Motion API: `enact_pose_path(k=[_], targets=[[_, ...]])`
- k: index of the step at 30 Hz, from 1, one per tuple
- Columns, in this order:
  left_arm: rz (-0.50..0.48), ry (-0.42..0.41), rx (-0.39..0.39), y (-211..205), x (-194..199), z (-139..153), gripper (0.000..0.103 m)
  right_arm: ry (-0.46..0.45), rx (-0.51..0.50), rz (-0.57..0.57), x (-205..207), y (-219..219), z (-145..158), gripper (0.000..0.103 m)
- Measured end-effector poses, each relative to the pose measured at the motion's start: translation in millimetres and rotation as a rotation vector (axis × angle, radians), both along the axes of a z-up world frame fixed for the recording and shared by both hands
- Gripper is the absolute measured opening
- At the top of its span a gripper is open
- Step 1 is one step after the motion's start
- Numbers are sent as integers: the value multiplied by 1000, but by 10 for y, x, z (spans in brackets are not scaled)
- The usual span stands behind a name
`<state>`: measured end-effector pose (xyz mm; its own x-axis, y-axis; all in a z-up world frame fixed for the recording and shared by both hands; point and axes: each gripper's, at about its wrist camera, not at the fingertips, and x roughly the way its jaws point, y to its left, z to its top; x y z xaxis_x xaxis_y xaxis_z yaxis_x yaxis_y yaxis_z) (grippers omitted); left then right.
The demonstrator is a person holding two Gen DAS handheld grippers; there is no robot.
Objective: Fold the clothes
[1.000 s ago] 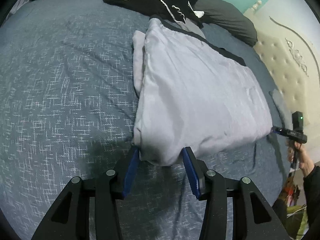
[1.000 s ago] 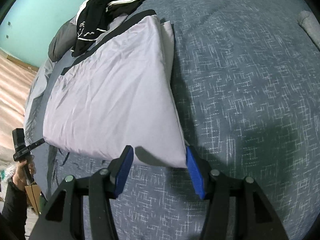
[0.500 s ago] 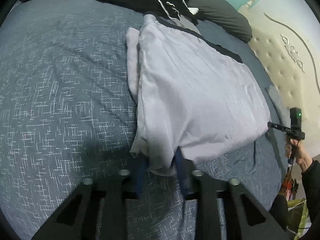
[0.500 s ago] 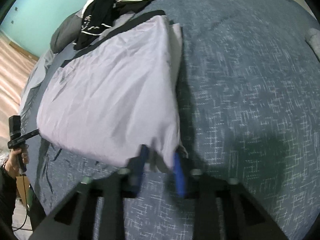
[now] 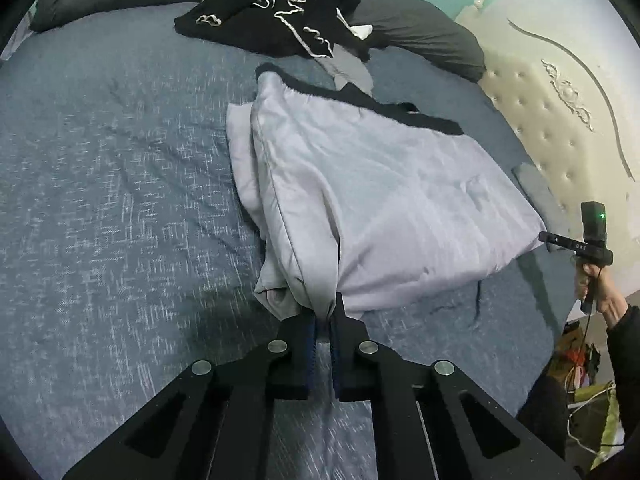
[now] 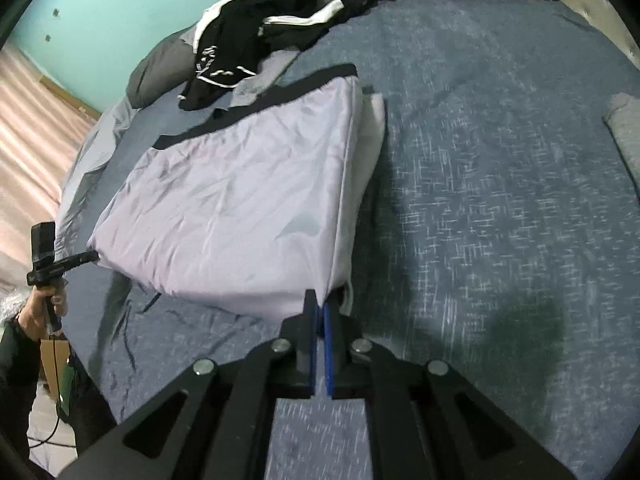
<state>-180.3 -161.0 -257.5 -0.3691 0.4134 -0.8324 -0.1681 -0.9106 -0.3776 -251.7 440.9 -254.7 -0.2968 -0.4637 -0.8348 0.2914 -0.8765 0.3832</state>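
Where both stood apart before, left claw [image 5: 323, 320] and right claw [image 6: 320, 312] (now) clamp the shorts [image 5: 380, 200].

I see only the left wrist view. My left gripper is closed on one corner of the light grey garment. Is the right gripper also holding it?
Observer: Yes. The right gripper is shut on the other near corner of the light grey garment.
Operator: What lies to the right of that corner?
Observer: Bare blue bedspread, with a folded grey cloth at its far right edge.
Operator: Does the right view show anything beyond the bed?
Observer: Yes. A teal wall stands behind the black clothes, and a pale striped floor shows on the left.
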Motion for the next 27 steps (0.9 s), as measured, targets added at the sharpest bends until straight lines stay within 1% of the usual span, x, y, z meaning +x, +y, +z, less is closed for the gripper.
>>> enact_pose_path(k=[5, 6, 9, 12, 14, 17, 20, 22, 23, 24, 25, 26, 27], targets=[[-28, -2, -13, 77, 341, 217, 6, 2, -2, 30, 223, -30, 195, 2], [-33, -5, -13, 32, 443, 252, 6, -3, 2, 39, 299, -29, 219, 2], [-42, -23, -12, -27, 745, 265, 6, -22, 15, 72, 548, -13, 235, 2], [-56, -61, -23, 7, 961, 112, 6, -43, 29, 95, 782, 10, 182, 2], [-44, -82, -18, 1, 1043, -15, 6, -63, 28, 86, 873, 33, 95, 2], [-9, -99, -10, -16, 1058, -189, 6, -83, 29, 63, 954, 55, -70, 2], [30, -132, 1, -72, 1046, -341, 8, -101, 29, 45, 949, 77, -175, 2], [43, -150, 12, -128, 1062, -350, 14, -114, 28, 33, 941, 93, -238, 6], [50, -159, 17, -156, 1069, -354, 17, -120, 27, 26, 937, 101, -269, 6], [57, -168, 23, -183, 1077, -359, 24, -127, 27, 20, 933, 109, -301, 6], [70, -168, 25, -235, 1075, -347, 34, -133, 26, 14, 929, 117, -333, 6], [87, -163, 25, -301, 1068, -325, 38, -135, 25, 8, 913, 138, -328, 8], [99, -158, 28, -353, 1037, -299, 40, -134, 24, 1, 892, 166, -307, 15]])
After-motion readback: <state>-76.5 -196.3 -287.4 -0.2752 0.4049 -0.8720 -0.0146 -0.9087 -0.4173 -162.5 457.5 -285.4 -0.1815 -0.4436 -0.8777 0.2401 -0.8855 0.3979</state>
